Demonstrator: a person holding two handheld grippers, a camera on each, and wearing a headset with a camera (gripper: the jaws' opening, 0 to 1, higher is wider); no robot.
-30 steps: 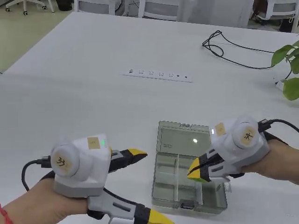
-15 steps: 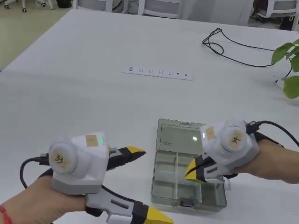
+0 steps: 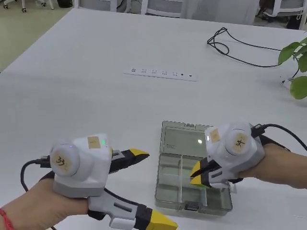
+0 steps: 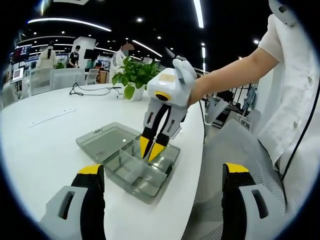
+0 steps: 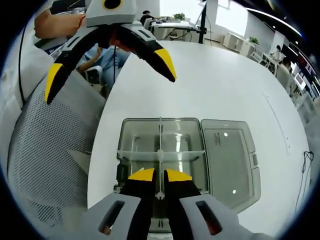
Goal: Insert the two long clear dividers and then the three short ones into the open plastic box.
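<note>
The open clear plastic box (image 3: 168,184) lies on the white table, its lid (image 3: 184,136) flat on the far side. Clear dividers (image 5: 165,153) stand crossed inside it. My right gripper (image 3: 195,175) hangs tips-down over the box's near half. In the right gripper view, my right gripper (image 5: 160,176) is shut on a thin clear divider (image 5: 160,192) that stands upright in the box (image 5: 137,137). My left gripper (image 3: 152,188) is held left of the box, wide open and holding nothing. From the left gripper view, my left gripper (image 4: 162,170) faces the box (image 4: 107,142).
A white power strip (image 3: 160,73) lies further back on the table. A black cable (image 3: 235,48) loops at the far right, near a green plant (image 3: 297,67). The table's near edge runs just below the box, with a mesh chair (image 5: 45,150) beyond it.
My right gripper has shifted a little to the left over the box. The left gripper has hardly moved.
</note>
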